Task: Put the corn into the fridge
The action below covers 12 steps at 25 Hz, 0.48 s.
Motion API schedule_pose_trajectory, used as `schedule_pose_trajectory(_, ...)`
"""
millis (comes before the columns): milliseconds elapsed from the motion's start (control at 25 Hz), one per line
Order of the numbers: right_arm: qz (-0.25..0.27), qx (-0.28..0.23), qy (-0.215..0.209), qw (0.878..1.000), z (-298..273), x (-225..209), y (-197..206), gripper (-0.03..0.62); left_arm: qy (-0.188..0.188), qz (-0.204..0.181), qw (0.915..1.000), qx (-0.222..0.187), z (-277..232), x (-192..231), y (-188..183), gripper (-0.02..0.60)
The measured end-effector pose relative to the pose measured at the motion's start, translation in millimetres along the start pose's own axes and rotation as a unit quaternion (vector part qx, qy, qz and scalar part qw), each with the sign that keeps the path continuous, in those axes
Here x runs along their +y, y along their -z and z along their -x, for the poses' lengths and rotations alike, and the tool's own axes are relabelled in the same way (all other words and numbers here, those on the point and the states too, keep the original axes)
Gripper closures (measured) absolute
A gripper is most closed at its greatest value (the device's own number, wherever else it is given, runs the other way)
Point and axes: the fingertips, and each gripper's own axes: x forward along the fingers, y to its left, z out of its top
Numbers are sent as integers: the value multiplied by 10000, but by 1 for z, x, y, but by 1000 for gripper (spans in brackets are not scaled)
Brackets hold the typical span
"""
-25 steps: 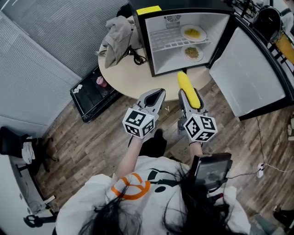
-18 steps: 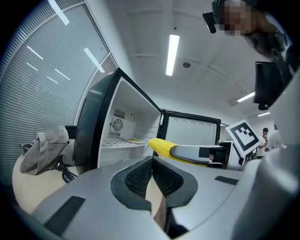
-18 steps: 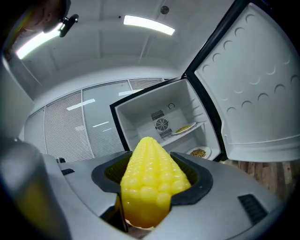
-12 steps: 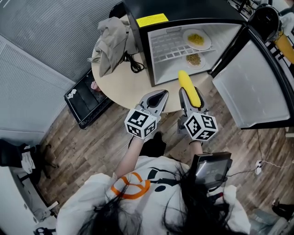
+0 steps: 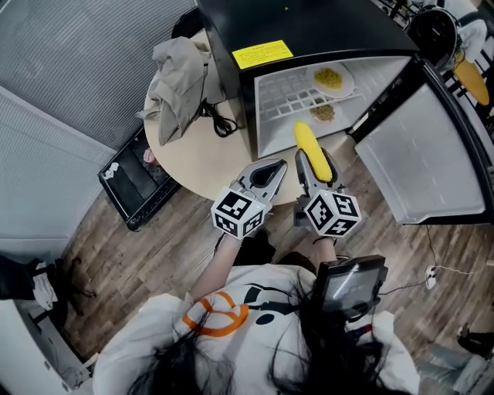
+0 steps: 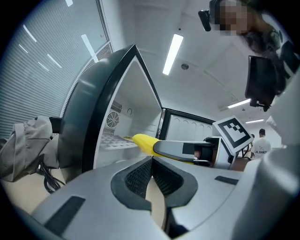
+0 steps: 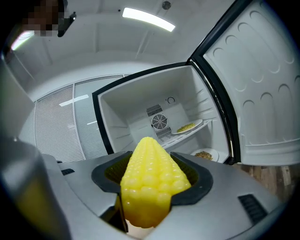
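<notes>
Jaws spread wide around a yellow knobbly plastic corn cob in the right gripper, pinched together empty in the left gripper. Cob tip just short of the open black mini fridge. Keep level, enter left of the two white food plates, avoid the door frame.

A white shirt with an orange ring emblem is worn. The left gripper and right gripper are finished in grey, each topped by a black-and-white marker cube.
</notes>
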Motion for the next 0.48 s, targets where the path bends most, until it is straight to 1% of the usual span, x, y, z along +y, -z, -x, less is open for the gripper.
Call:
schedule_pose_trajectory(120, 47, -16, 99, 9999, -3, -8, -4, 336, 78, 44, 9999, 49, -3, 3, 4, 571)
schedule_pose_trajectory(240, 13, -71, 147, 9999, -3, -16, -11, 336, 24, 84, 9999, 73, -5, 7, 6, 571)
schedule_pose_trajectory(480, 24, -81, 70, 9999, -16, -31, -25, 336, -54, 36, 10000, 21, -12, 11, 2, 571)
